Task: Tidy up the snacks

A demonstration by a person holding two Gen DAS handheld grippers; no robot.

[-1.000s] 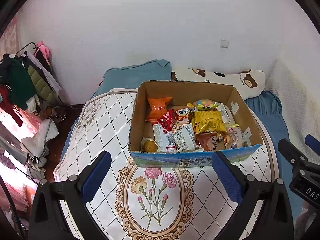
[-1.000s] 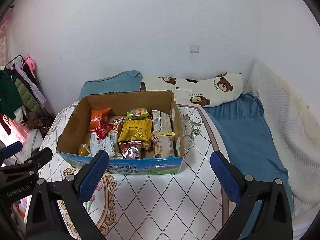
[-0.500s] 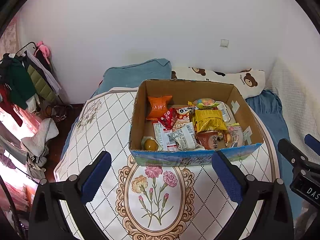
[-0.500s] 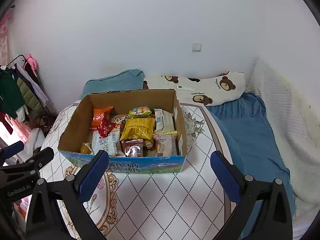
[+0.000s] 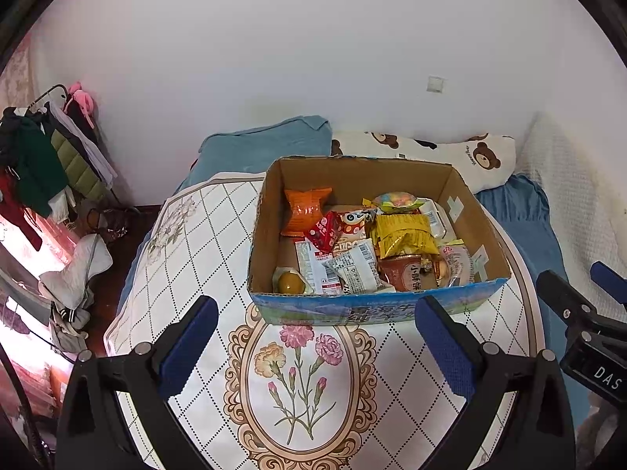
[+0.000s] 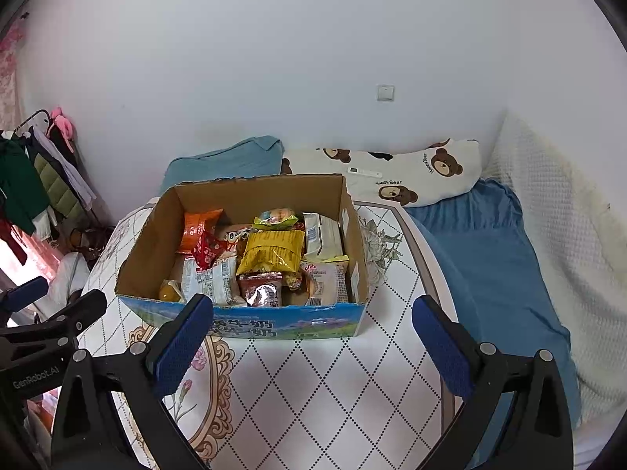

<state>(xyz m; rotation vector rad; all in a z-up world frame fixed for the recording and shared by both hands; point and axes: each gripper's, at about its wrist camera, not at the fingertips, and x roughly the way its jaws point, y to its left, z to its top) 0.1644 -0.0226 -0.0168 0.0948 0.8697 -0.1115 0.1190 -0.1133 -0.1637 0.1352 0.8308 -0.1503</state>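
Note:
An open cardboard box (image 5: 352, 309) (image 6: 250, 329) with a blue printed front stands on a small table with a flowered cloth (image 5: 196, 243) (image 6: 333, 384). Inside lie several snack packets: an orange pack (image 5: 307, 209) (image 6: 198, 227), a red pack (image 5: 325, 231), a yellow bag (image 5: 403, 233) (image 6: 272, 250), white wrappers (image 5: 348, 266) and a brown pouch (image 6: 260, 288). My left gripper (image 5: 317, 342) hangs open above the cloth in front of the box, holding nothing. My right gripper (image 6: 313, 346) is open too, over the cloth near the box's front right.
A blue pillow (image 5: 266, 145) and a bear-print pillow (image 6: 411, 176) lie behind the table on a bed with a blue sheet (image 6: 493, 254). A clothes rack (image 5: 43, 152) stands at the left. The right gripper's body (image 5: 580, 321) shows at the right edge.
Both views have shifted slightly, the box sitting a little higher in frame. Nothing was grasped or moved in the box.

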